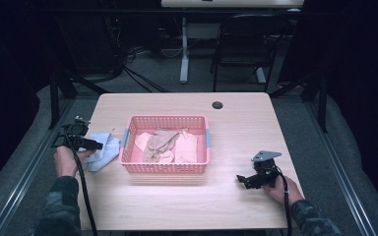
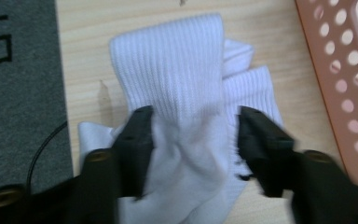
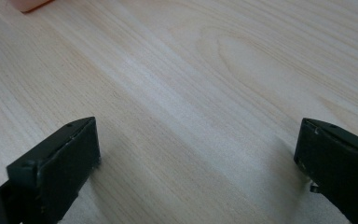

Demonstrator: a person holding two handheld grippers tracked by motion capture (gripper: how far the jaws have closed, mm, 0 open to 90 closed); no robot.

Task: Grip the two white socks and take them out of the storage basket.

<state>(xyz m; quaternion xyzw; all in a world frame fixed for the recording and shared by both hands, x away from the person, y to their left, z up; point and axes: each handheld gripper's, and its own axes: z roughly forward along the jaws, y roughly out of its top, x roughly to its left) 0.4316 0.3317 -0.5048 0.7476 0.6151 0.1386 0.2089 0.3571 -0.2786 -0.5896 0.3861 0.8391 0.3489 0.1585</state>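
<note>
I find the white sock (image 2: 186,98) lying crumpled on the tabletop (image 1: 236,128), at the left of the high view just outside the pink basket (image 1: 165,169). In the left gripper view its ribbed cuff runs up the frame, away from the tongs, so its long axis lies roughly in line with them. The left tongs (image 2: 193,135) stand apart, straddling the sock's lower, bunched part; the left jaw is against the cloth, the right jaw shows a gap, so I judge nothing is clamped. The left hand is plainly the nearer one. The right tongs (image 3: 198,149) stand wide apart over bare wood at the lower right of the high view, holding nothing. The sock's toe end is cut off under the jaws, and motion blur softens its edges. The beige cloths (image 1: 170,145) in the basket are too small to identify.
</note>
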